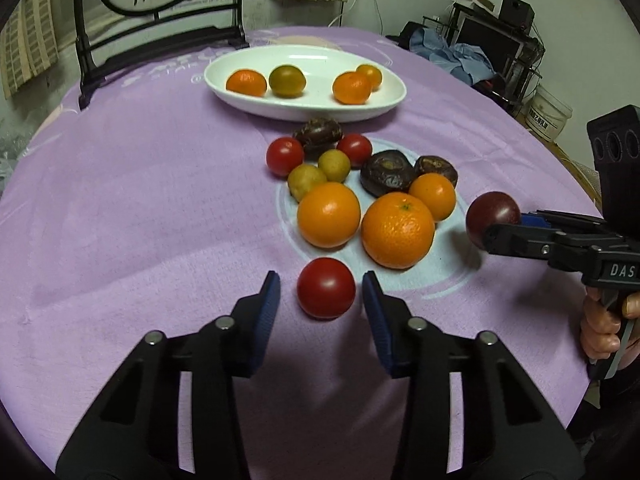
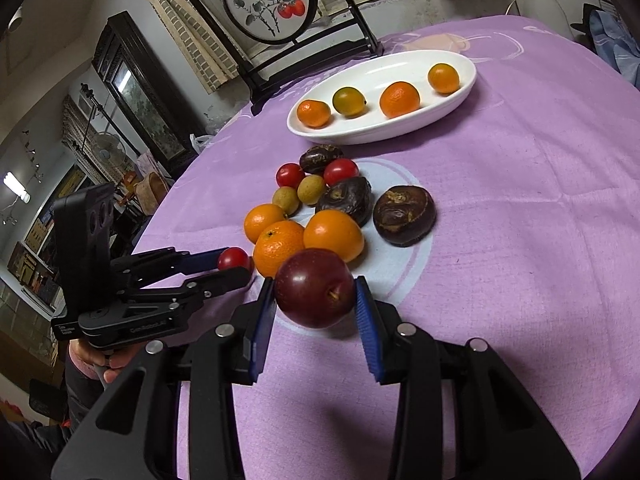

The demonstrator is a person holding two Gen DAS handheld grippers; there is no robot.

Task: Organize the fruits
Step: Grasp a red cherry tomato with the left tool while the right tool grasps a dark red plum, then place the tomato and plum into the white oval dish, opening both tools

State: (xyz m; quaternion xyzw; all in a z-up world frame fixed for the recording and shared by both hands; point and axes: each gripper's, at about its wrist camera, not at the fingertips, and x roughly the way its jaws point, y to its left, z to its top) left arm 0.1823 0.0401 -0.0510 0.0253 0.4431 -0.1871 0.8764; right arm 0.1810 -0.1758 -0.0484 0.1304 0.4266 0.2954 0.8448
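Note:
My left gripper (image 1: 321,280) is open, its blue pads either side of a red tomato (image 1: 326,293) that rests on the purple cloth, with gaps on both sides. My right gripper (image 2: 315,286) is shut on a dark red plum (image 2: 315,288) and holds it above the cloth; the plum also shows in the left wrist view (image 1: 493,214). A pile of oranges (image 1: 398,230), small tomatoes, yellow-green fruits and dark wrinkled fruits (image 1: 386,173) lies mid-table. A white oval dish (image 1: 280,108) behind the pile holds several small citrus fruits.
A black framed round painting (image 2: 266,0) stands on the table behind the dish. The table's right edge is near the right gripper (image 1: 592,208). Shelves and clutter surround the table.

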